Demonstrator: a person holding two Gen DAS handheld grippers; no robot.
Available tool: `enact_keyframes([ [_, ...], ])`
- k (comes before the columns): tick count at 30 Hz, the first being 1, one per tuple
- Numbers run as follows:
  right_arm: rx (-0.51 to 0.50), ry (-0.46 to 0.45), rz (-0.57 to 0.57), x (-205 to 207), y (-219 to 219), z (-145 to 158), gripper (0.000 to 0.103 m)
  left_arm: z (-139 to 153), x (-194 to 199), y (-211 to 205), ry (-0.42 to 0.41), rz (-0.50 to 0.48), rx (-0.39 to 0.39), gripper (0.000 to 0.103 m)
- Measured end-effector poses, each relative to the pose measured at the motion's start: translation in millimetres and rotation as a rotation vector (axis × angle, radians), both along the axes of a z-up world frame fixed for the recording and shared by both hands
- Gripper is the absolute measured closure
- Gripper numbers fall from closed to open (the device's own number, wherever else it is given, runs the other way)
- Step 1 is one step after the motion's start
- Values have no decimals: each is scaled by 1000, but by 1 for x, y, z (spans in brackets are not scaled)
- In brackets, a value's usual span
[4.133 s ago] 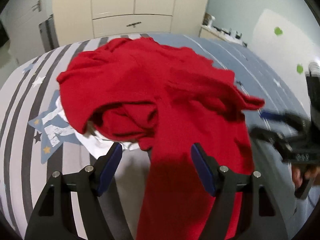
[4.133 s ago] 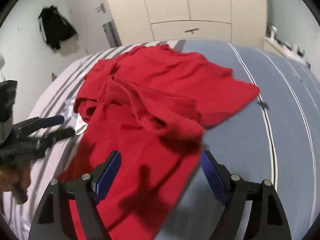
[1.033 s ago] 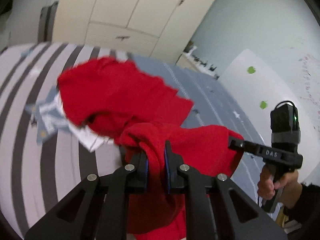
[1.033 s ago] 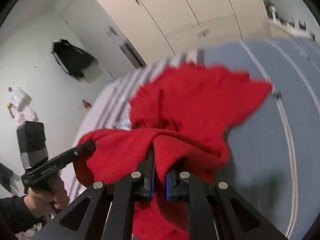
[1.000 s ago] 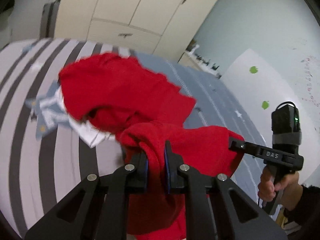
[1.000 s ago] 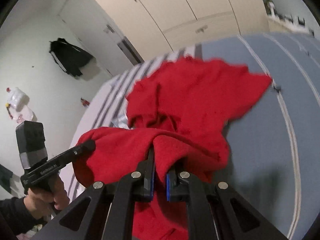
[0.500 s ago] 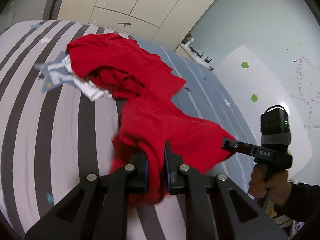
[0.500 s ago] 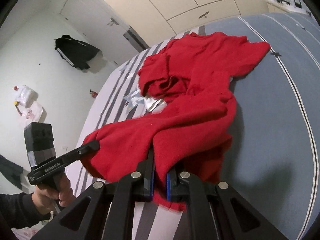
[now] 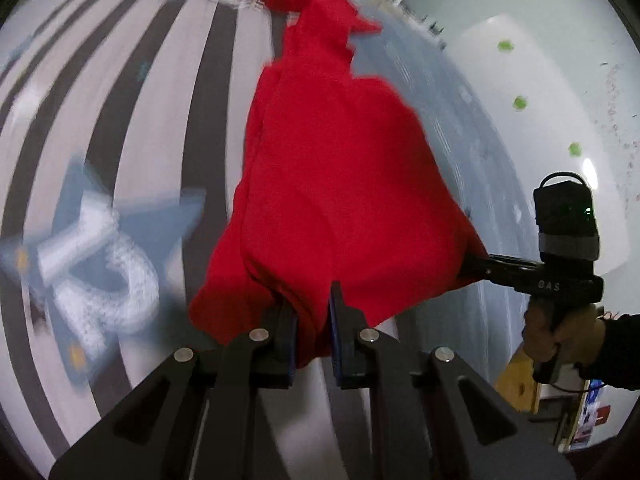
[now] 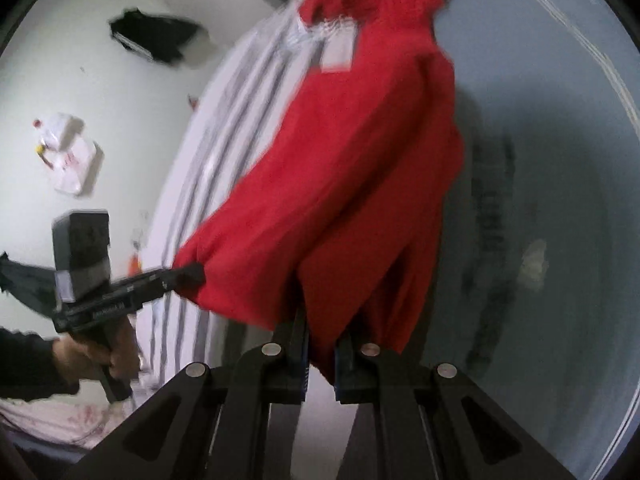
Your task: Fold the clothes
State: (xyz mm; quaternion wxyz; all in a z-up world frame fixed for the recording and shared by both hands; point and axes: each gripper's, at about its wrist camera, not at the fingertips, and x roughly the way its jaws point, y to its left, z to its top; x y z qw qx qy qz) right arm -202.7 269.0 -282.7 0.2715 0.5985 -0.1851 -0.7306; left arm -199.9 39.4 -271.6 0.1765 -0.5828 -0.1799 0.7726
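Observation:
A red garment (image 9: pixel 336 176) is held up off the striped bed, stretched between both grippers. My left gripper (image 9: pixel 312 336) is shut on one bunched edge of it. My right gripper (image 10: pixel 322 354) is shut on another edge of the same garment (image 10: pixel 360 184). In the left wrist view the right gripper (image 9: pixel 476 264) shows at the right, its tip buried in the cloth. In the right wrist view the left gripper (image 10: pixel 188 276) shows at the left, pinching the cloth. The garment's far end trails onto a pile of clothes at the top. Both views are blurred.
The bed cover has grey and white stripes with a pale star print (image 9: pixel 100 264) on one half and plain blue-grey (image 10: pixel 560 160) on the other. A white garment (image 10: pixel 332 44) lies under the far end of the red one. A dark item (image 10: pixel 156 36) hangs on the wall.
Both grippers have lifted and pulled the red garment toward me, so most of it hangs clear of the bed. The pile has slid to the top of both views.

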Motion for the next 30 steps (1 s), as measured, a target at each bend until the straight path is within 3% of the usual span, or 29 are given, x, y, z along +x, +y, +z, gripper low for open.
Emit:
enact_keyframes([
  [4,-3,-65,50,52,-14,-13,95,-7,49,0,-65,-7,-34,93],
  [8,-17,-109,91,92,-22,-14,95,3,84,-2,-77,-15,-43,93],
  [17,-13,-129,159,164,-22,0,95,12,163,2,-104,-49,-68,93],
  [21,4,-147,157,195,-23,-8,95,0,194,5,-135,-52,-74,93],
  [25,61,-163,130,228,-23,-38,91,-28,212,1,-176,-47,-77,92],
  [30,91,-146,22,243,-16,-49,83,-18,233,-16,-128,-14,-91,82],
])
